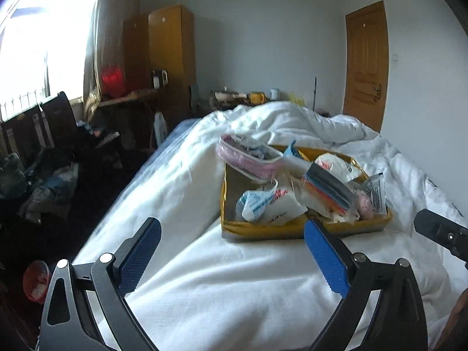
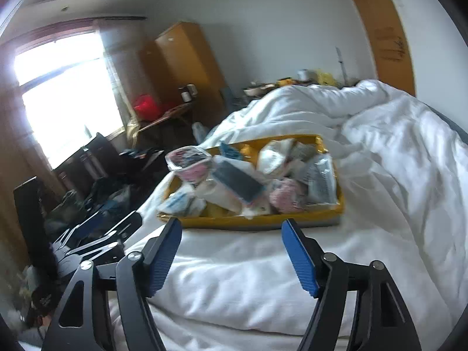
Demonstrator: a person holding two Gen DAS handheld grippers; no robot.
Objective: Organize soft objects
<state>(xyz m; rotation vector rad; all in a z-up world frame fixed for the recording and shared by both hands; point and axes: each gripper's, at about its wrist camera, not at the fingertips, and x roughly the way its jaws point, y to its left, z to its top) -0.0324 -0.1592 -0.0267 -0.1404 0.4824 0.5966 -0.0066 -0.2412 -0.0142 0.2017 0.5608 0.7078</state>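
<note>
Left hand-held gripper point(image 1: 232, 244) spread wide, nothing between its blue pads point(image 1: 140, 251), poised over the bare near edge of the bed point(image 1: 248, 286). Right hand-held gripper point(image 2: 232, 247) likewise agape and empty, aimed at the same spot from just beside. Both short of the yellow tray point(image 1: 292, 228), touching nothing; probably lined up for a first reach.

Soft objects heaped inside that tray, which sits mid-bed on the white sheet: a pink zip pouch point(image 1: 248, 158) perched on the far left corner and overhanging the rim, a white-and-blue plastic packet point(image 1: 263, 201) at the near left, a dark-fronted flat pack point(image 1: 330, 190) slanted across the middle, a pink fuzzy bundle point(image 2: 288, 194) toward the near right, clear wrappers against the right wall. Likely dumped loose for sorting, hence the tilt and overlap.

Rumpled white duvet point(image 1: 292, 120) piled along the far side of the bed. Beyond: bright window point(image 1: 44, 44) with curtain, wooden wardrobe point(image 1: 172, 58), cluttered side table, brown door point(image 1: 365, 64), dark clutter on the floor to the left.
</note>
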